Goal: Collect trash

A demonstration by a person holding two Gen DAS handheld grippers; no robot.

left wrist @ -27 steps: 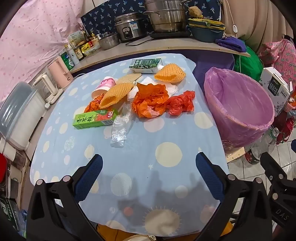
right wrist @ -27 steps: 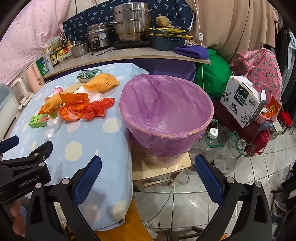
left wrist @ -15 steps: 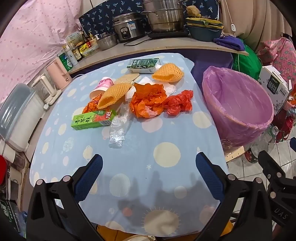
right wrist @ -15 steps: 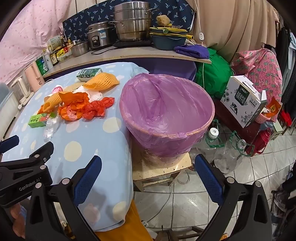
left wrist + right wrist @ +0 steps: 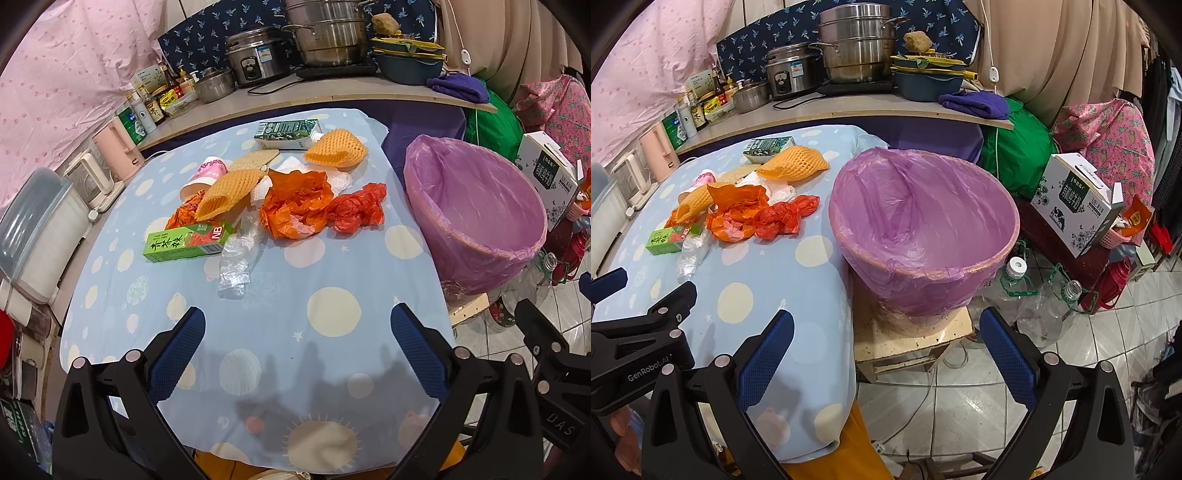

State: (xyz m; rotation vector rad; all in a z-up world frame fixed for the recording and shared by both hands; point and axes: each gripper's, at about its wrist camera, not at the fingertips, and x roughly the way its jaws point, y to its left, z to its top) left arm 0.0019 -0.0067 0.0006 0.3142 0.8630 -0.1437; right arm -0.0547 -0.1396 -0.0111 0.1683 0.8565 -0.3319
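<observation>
Trash lies heaped on the blue dotted tablecloth (image 5: 258, 339): a green tea carton (image 5: 186, 242), a crushed clear bottle (image 5: 236, 262), orange plastic bags (image 5: 295, 210), a red bag (image 5: 356, 210), two orange foam nets (image 5: 336, 149), a pink cup (image 5: 207, 173) and a dark green carton (image 5: 288, 129). A bin with a purple liner (image 5: 923, 225) stands off the table's right edge. My left gripper (image 5: 297, 354) hovers open over the near part of the cloth, short of the trash. My right gripper (image 5: 886, 358) hangs open before the bin, nothing between its fingers.
A counter (image 5: 332, 94) behind the table carries steel pots, a rice cooker and bottles. A pink kettle (image 5: 118, 144) and a lidded container (image 5: 33, 229) stand at left. Right of the bin are a milk box (image 5: 1078, 206), empty plastic bottles (image 5: 1034, 295) and tiled floor.
Both views have shifted only slightly; the scene has drifted a touch. Both grippers stay wide open and the trash has not moved.
</observation>
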